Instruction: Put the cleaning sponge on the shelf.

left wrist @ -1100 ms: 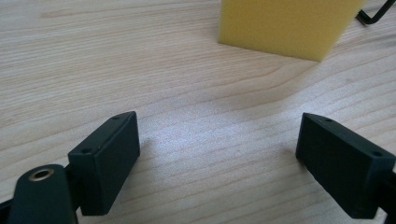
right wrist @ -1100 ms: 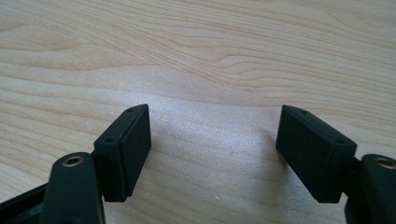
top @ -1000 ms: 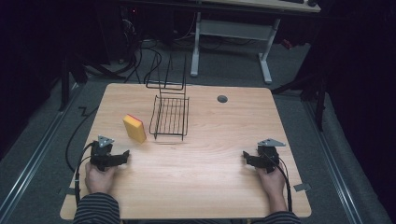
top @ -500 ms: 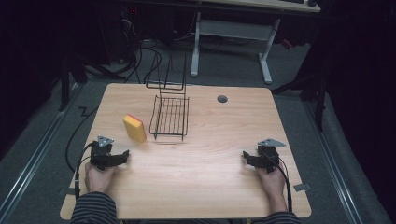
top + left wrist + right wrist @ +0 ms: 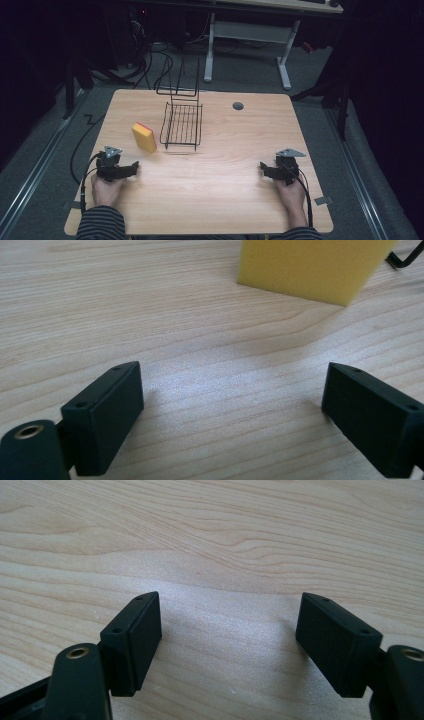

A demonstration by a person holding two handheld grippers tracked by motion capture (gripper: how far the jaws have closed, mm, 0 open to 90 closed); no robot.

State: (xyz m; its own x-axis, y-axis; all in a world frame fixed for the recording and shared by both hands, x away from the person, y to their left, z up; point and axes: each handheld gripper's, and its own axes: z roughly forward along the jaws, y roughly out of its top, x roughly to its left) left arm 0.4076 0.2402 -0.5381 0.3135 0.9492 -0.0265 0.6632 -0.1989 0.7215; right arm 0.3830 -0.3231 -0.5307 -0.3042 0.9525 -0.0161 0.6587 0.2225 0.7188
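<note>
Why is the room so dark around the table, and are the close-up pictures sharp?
High view: light falls mainly on the table; the floor and desk behind stay dim, and the picture is soft. Left gripper view: wood grain and jaws are crisp, the sponge slightly soft, with a pale sheen between the jaws. Right gripper view: sharp, with the same pale sheen on the wood.

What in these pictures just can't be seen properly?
- Sponge: left gripper view, top cut off by the frame edge.
- Wire rack: left gripper view, just a corner inside the edge.
- Round spot on the table: high view, too small to identify.
- Room beyond the table: high view, too dark.
</note>
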